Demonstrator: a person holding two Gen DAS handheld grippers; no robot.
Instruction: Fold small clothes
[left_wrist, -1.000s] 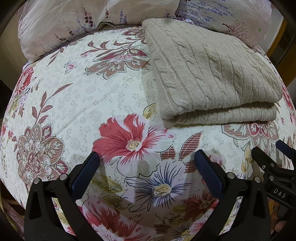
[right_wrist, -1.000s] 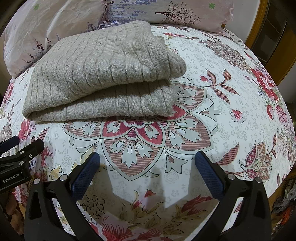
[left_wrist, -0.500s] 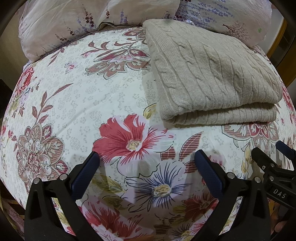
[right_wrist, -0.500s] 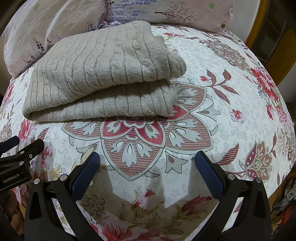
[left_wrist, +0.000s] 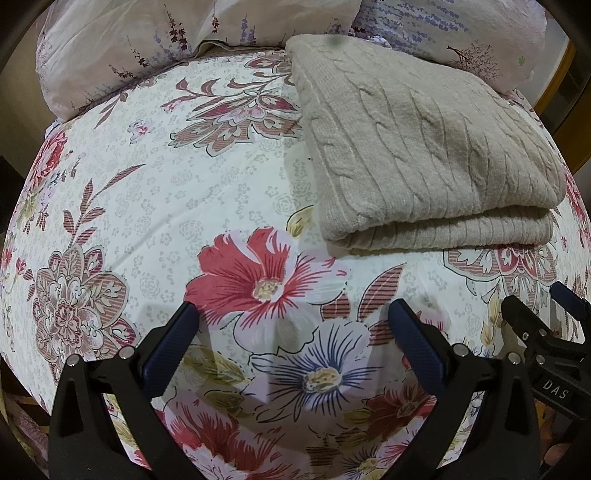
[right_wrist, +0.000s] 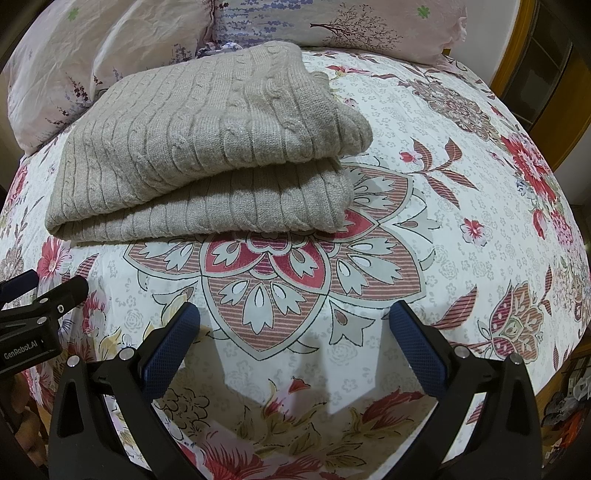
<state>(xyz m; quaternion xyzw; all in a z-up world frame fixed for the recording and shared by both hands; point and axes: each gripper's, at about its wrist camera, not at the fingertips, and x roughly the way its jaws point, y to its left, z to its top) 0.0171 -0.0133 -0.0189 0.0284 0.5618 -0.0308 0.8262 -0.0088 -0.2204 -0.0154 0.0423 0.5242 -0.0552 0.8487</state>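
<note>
1. The beige cable-knit sweater (right_wrist: 207, 147) is lying folded in a thick, tidy bundle on the flowered bedspread (left_wrist: 184, 192), up near the pillows (left_wrist: 184, 44), with its rounded fold facing the person.
2. The left tongs (left_wrist: 291, 314) are hovering wide apart over bare bedspread, holding nothing and short of the sweater.
3. The right tongs (right_wrist: 293, 314) are also gaping wide and empty, just beside the left ones and clear of the knit.
4. The folding is looking finished to me; nothing else needing a fold is showing, though more clothes may be lying outside these views.
5. At most, a final squaring of the slightly offset layers seems left.
</note>
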